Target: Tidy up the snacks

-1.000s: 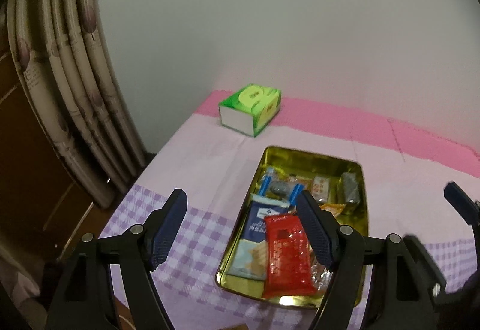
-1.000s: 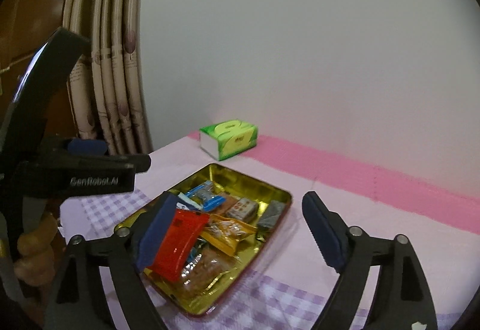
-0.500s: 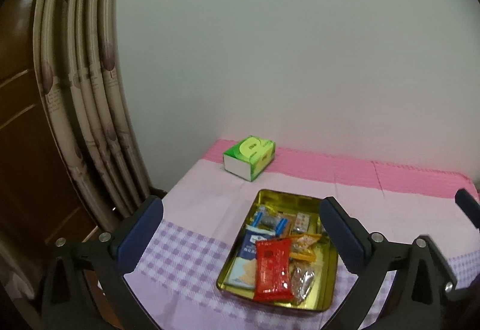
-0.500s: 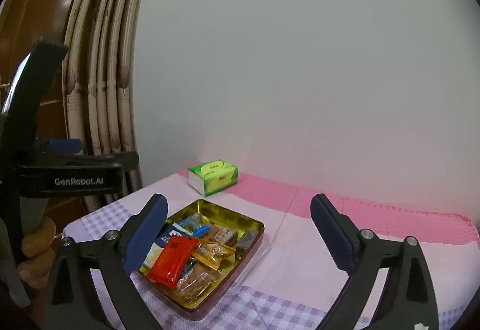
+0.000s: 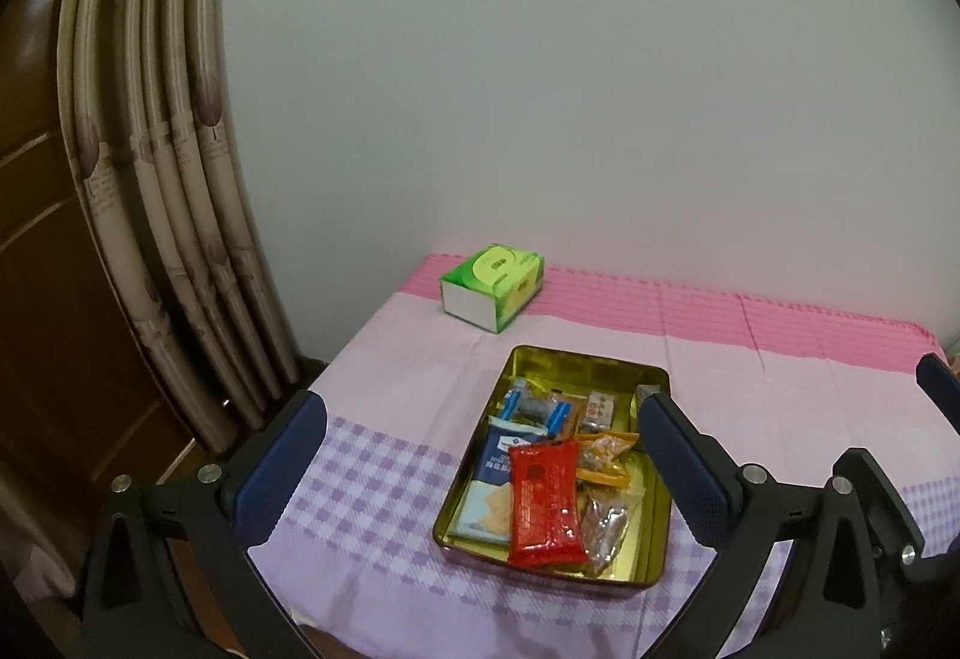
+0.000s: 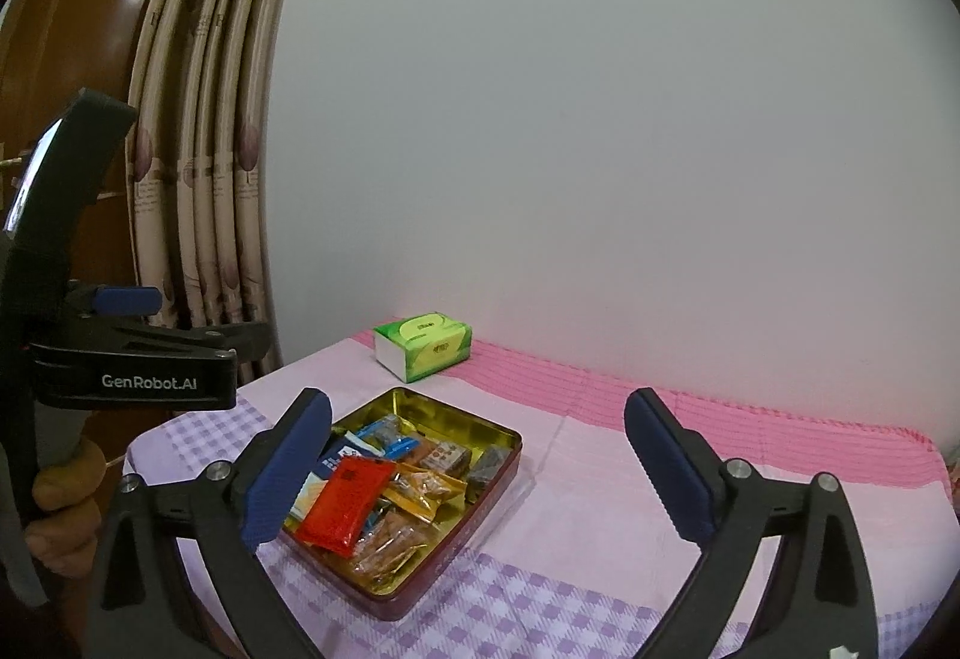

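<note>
Left wrist: left gripper (image 5: pixel 474 455) spread wide, empty, held above and short of the gold tin (image 5: pixel 591 360). Snacks all sit inside the tin; red packet (image 5: pixel 545 514) on top at its near end, blue packets (image 5: pixel 534 407) toward its far end. Tissue box (image 5: pixel 493 286) beyond the tin by the wall.

Right wrist: right gripper (image 6: pixel 477 470) also spread, empty, hanging near the tin (image 6: pixel 447 551). Step looks like pulling away; lift clear without clipping the rim.

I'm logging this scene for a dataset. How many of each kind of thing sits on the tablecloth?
Gold tin holding snack packets: 1
Red snack packet on top of the pile: 1
Green tissue box: 1
Other packets overlap; exact count unclear.
Total told apart: 3
</note>
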### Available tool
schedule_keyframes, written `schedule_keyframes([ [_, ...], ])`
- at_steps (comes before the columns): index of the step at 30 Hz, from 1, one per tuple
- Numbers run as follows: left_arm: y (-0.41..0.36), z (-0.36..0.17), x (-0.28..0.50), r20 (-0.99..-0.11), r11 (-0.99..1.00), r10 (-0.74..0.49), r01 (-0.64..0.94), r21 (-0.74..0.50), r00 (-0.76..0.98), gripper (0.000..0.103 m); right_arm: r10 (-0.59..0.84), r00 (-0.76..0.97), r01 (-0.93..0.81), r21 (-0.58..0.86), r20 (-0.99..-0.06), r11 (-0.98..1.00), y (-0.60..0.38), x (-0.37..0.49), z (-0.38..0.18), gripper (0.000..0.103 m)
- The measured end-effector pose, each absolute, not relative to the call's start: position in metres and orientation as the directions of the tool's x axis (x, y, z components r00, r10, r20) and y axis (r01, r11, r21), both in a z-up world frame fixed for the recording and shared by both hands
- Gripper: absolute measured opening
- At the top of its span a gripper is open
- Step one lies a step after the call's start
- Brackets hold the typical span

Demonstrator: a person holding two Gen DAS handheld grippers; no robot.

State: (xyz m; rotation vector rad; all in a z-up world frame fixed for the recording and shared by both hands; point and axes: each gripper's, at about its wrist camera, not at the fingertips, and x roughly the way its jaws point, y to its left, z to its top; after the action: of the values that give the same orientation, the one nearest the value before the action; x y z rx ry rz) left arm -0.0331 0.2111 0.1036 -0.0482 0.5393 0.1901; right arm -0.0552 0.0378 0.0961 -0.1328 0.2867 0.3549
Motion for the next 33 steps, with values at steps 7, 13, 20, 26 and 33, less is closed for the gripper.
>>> schedule_keyframes([
  [7,0.211,0.099,-0.03,-0.531,0.983,0.159,-0.186,0.002,0.833,0.103,0.313,0.895,-0.355,-0.081,-0.317,0.932,0.036,-0.055,0.092,0.1],
  [13,0.208,0.088,-0.021,-0.563,0.982,0.171,-0.184,0.034,0.809,0.103,0.274,0.886,-0.311,-0.041,-0.373,0.949,0.013,-0.046,0.076,0.1],
  [20,0.207,0.075,-0.012,-0.596,0.983,0.167,-0.176,0.044,0.785,0.103,0.197,0.888,-0.24,-0.052,-0.415,0.969,-0.021,-0.033,0.053,0.1],
  [26,0.208,0.065,-0.007,-0.611,0.984,0.164,-0.173,0.045,0.774,0.103,0.09,0.849,-0.128,-0.037,-0.521,0.991,-0.087,0.001,0.015,0.1],
  [33,0.211,0.061,-0.006,-0.601,0.978,0.186,-0.204,0.039,0.777,0.103,-0.131,0.7,0.098,-0.087,-0.702,0.991,-0.213,0.061,-0.051,0.1],
])
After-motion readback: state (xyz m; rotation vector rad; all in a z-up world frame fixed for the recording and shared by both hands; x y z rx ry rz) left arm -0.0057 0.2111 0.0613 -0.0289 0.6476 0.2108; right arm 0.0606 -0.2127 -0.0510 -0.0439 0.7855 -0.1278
